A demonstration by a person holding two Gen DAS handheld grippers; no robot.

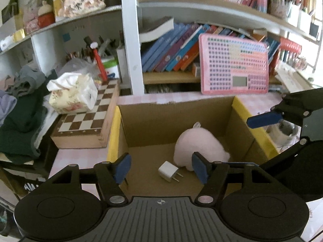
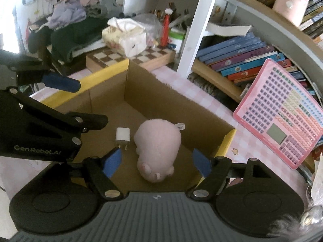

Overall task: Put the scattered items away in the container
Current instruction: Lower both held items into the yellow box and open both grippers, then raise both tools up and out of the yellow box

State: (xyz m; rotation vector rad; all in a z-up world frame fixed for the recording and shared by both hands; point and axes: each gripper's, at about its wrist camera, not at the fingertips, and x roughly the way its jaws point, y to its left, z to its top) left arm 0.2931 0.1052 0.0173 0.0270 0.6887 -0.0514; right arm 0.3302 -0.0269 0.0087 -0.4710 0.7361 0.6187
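An open cardboard box (image 1: 171, 119) with yellow-taped rims stands on the pink checked table. Inside it lie a pink plush toy (image 1: 198, 145) and a white plug charger (image 1: 167, 173), side by side on the box floor. My left gripper (image 1: 161, 166) hovers over the box's near side, open, with nothing between its pads; the charger lies below the gap. My right gripper (image 2: 157, 162) is also open above the box (image 2: 171, 94), over the plush toy (image 2: 157, 141), not touching it. The charger (image 2: 123, 134) lies left of the plush. One blue finger (image 1: 264, 119) of the right gripper shows at the right.
A wooden chessboard case (image 1: 84, 125) with a floral tissue pack (image 1: 72, 94) on it sits left of the box. A pink toy keyboard (image 1: 234, 64) leans on the bookshelf (image 1: 171, 76) behind. Piled dark clothes (image 1: 22, 117) fill the far left.
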